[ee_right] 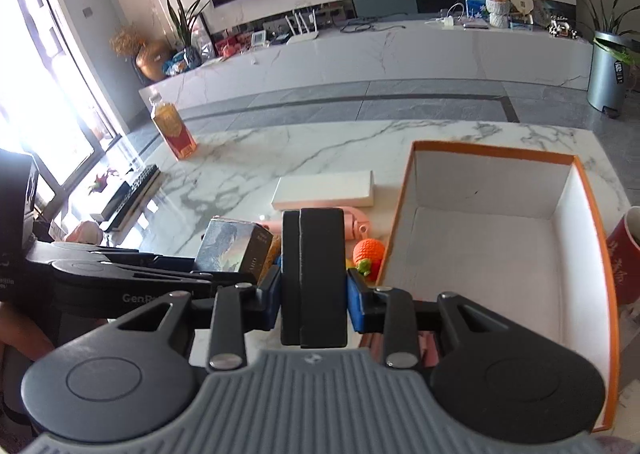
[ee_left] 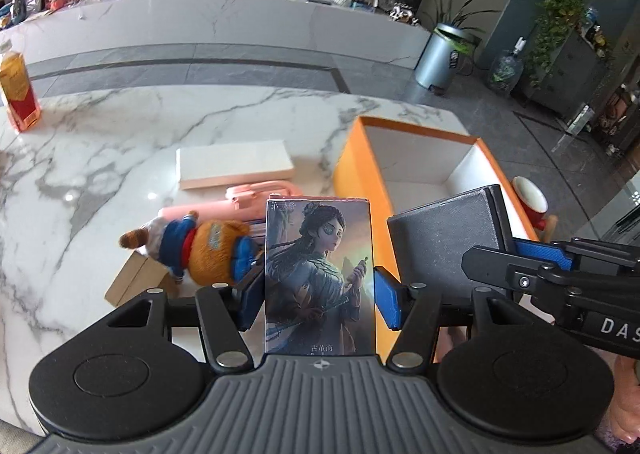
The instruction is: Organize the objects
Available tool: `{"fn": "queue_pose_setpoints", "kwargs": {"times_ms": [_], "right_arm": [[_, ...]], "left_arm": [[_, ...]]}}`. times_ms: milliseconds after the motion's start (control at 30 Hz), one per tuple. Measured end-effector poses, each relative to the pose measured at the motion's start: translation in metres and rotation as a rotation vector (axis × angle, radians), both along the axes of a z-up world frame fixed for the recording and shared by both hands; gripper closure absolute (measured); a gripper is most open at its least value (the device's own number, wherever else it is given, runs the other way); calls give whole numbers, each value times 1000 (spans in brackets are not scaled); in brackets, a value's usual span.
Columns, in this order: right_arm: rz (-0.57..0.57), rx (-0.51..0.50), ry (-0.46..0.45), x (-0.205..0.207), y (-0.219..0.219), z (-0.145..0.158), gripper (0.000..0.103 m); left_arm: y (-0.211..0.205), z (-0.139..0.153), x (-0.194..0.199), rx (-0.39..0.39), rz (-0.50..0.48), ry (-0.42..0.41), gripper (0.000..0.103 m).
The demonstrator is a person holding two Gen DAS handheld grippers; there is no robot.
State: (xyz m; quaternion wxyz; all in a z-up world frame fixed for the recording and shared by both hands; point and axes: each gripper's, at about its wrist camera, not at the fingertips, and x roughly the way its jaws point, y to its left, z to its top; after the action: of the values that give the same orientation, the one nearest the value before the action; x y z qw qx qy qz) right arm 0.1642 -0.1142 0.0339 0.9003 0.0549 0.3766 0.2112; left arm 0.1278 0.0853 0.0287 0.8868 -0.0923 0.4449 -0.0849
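While both hands were loaded, nothing lay in the orange box point(ee_right: 492, 238).
Left gripper point(ee_left: 320, 294): clamped on picture box point(ee_left: 320, 278).
Right gripper point(ee_right: 314, 290): clamped on black case point(ee_right: 314, 274).
Left on table point(ee_left: 100, 141): plush toy point(ee_left: 192, 250), white box point(ee_left: 236, 167).

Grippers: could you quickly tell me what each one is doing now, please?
Left gripper: closed on the illustrated card box.
Right gripper: closed on the black case.
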Motion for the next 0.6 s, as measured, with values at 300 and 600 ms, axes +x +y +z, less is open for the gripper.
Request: {"fn": "queue_pose_setpoints", "kwargs": {"times_ms": [300, 600], "right_arm": [[-182, 9, 45, 3, -93, 2, 68], [-208, -37, 230, 35, -117, -63, 68]], "left_arm": [[-69, 15, 21, -58, -140, -44, 37], [-102, -4, 43, -71, -205, -10, 37]]}}
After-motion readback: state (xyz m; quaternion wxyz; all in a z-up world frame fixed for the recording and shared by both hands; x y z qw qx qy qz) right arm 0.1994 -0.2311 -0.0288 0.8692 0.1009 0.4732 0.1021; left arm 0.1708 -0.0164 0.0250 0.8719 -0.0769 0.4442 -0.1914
